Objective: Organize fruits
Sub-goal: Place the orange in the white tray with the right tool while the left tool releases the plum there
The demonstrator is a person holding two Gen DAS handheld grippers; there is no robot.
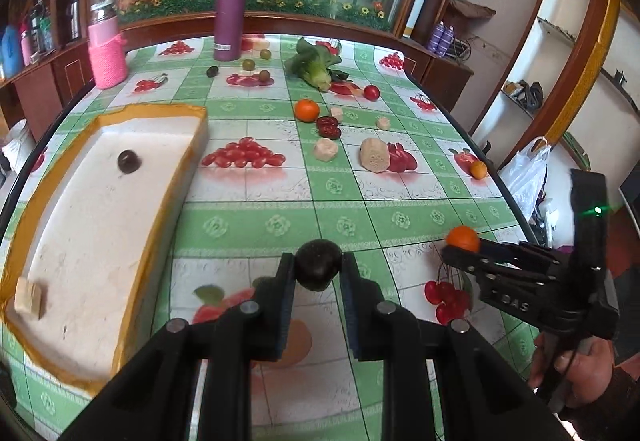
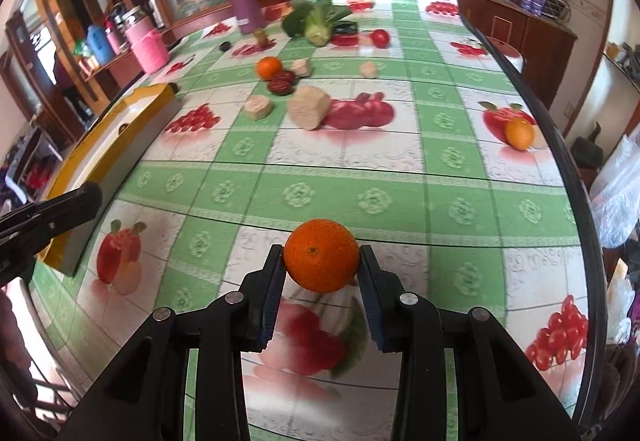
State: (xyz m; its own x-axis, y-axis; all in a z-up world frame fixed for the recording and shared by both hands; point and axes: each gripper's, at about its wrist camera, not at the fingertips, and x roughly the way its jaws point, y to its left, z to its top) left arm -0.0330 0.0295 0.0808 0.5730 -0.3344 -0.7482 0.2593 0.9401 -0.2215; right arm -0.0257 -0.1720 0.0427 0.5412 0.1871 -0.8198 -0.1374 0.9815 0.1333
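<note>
My left gripper (image 1: 318, 265) is shut on a dark round fruit (image 1: 319, 265) and holds it above the table, right of the white foam tray (image 1: 100, 241). The tray holds one dark fruit (image 1: 129, 161) and a beige chunk (image 1: 30, 297). My right gripper (image 2: 322, 257) is shut on an orange (image 2: 322, 255) above the table; it also shows in the left wrist view (image 1: 460, 243). More fruit lies on the table: an orange (image 1: 307, 109), red dates (image 1: 328, 127), a small orange (image 1: 478, 169), a red tomato (image 1: 371, 92).
A purple bottle (image 1: 231, 13) and a pink jar (image 1: 106, 53) stand at the back. Green leafy vegetable (image 1: 314, 65), small green and brown fruits (image 1: 249, 65) and beige chunks (image 1: 374, 155) lie mid-table. The table edge runs along the right (image 1: 504, 185).
</note>
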